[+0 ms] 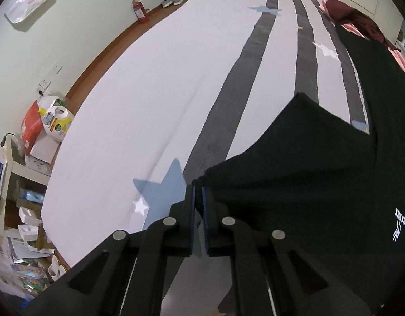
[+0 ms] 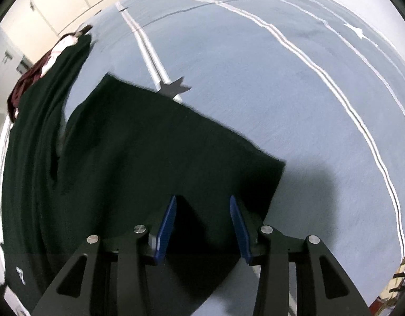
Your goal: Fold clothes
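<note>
Inspecting both wrist views, I find the left gripper [image 1: 198, 192] clamped on a corner of the dark garment [image 1: 307, 179], which lies on the striped bedsheet [image 1: 162, 79] toward 3 o'clock. My right gripper [image 2: 202, 210] stands apart over cloth, gripping nothing. Risk: the thin pinch slipping if pulled, dragging the fold askew.

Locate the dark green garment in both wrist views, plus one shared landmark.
Left wrist: dark green garment fills the lower right; the left hand-held gripper is shut on its corner.
Right wrist: it covers the left and centre, under the open right hand-held gripper.
Shared landmark: maroon clothing at the garment's far end.
</note>
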